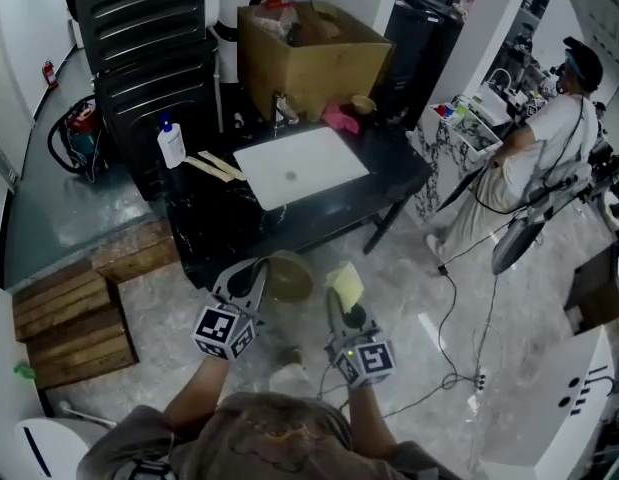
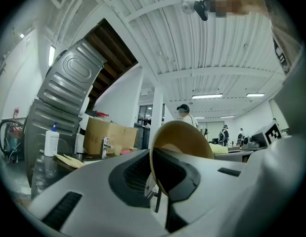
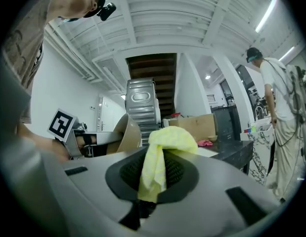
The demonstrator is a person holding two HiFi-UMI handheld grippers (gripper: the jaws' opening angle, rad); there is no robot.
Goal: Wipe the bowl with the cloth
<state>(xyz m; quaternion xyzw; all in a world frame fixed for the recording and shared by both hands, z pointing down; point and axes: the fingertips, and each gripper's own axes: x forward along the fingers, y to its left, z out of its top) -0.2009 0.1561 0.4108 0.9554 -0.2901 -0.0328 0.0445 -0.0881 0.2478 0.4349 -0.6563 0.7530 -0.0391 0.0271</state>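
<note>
You stood before the dark bench (image 1: pixel 399 163), a cardboard box (image 1: pixel 309 58) at its far edge, with both tools raised over the floor in front of it. Your left tool (image 1: pixel 254 276) was clamped on the rim of the tan bowl (image 1: pixel 289 278) — held clear of the bench. Your right tool (image 1: pixel 341 306) pinched the yellow cloth (image 1: pixel 346 285) — just beside the bowl; whether they touched, I could not tell.

Gap between bowl (image 1: pixel 287 276), cloth (image 1: pixel 345 284); table (image 1: pixel 394 178) beyond.
</note>
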